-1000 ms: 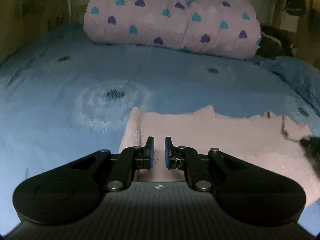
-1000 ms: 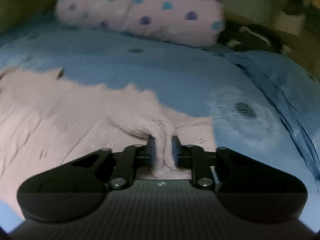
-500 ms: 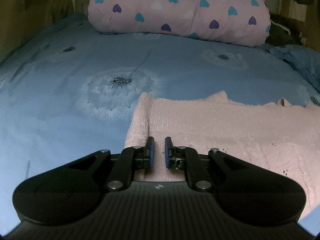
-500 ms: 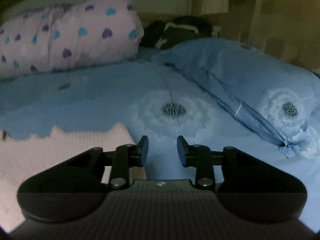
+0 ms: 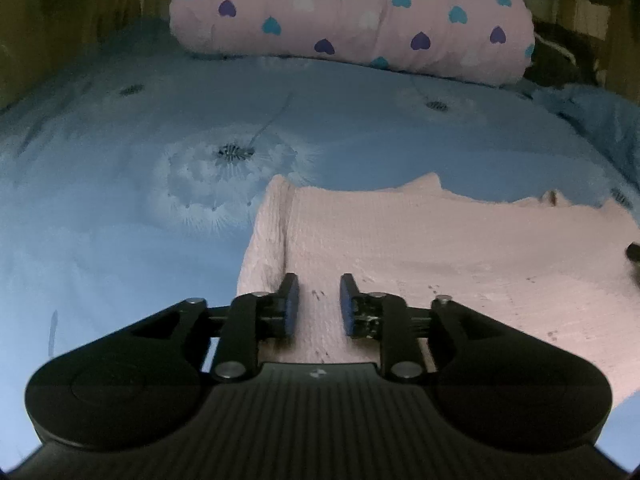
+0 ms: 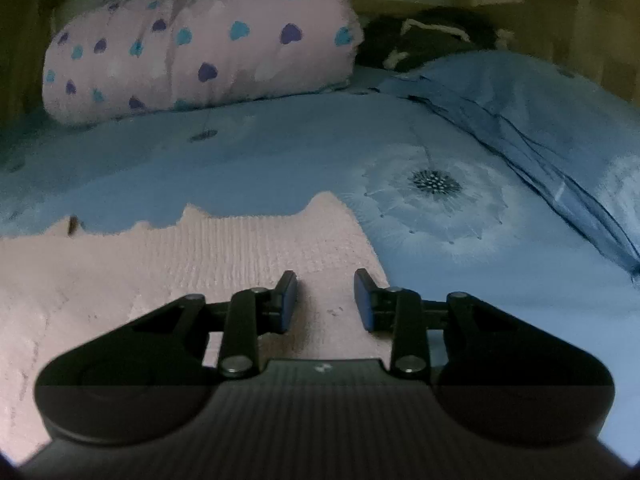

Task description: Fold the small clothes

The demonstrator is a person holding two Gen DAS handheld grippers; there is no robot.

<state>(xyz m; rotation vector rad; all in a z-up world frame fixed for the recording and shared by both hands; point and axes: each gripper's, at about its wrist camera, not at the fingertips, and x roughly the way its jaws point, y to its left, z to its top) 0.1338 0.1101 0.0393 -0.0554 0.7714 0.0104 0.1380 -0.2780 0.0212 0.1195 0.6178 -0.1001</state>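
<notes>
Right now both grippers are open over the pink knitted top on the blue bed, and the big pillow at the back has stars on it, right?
Almost. The big pink pillow at the back has hearts on it, not stars; the left wrist view shows them in purple, teal and white. The rest holds: the left gripper and the right gripper are both open over the pink knitted top on the blue bed.

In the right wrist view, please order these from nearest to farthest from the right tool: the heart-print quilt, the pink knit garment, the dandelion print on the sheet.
1. Pink knit garment: directly under the right tool, spreading to the left.
2. Dandelion print: ahead and to the right, on the blue sheet.
3. Heart-print quilt: farthest, rolled at the far left.
</notes>
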